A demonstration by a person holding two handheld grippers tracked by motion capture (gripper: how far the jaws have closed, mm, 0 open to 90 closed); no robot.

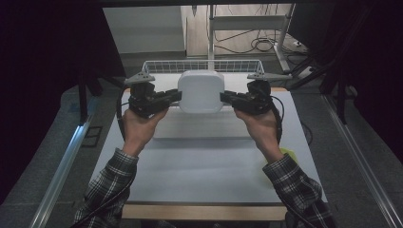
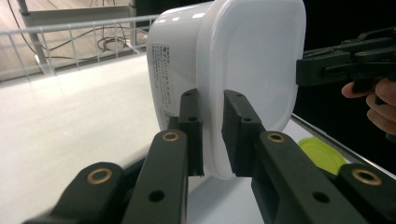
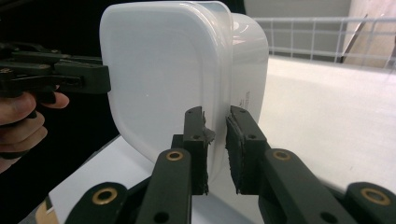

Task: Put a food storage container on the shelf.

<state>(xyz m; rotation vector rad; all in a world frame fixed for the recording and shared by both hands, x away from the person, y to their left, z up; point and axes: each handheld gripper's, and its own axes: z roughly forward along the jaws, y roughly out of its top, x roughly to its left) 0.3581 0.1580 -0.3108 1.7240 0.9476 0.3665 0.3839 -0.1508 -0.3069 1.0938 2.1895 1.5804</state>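
White container point(image 1: 201, 90) clamped between both hand-held grippers.

Lab: dark curtains point(image 1: 43, 71), loose floor cables point(image 1: 256, 45), bare worktable point(image 1: 199, 166).

We look down on a white tabletop point(image 1: 199, 166) with a pale wooden edge along its near side. A white wire basket point(image 1: 204, 65) stands along its far edge, its mesh wall running the width of the surface. A yellow-green round lid point(image 1: 287, 154) lies flat near the right edge. Beyond the tabletop we see a grey floor, a white metal rack point(image 1: 247, 23) and loose black cables point(image 1: 259, 45) coiled on a wooden floor. Dark curtains point(image 1: 43, 71) hang at both sides.
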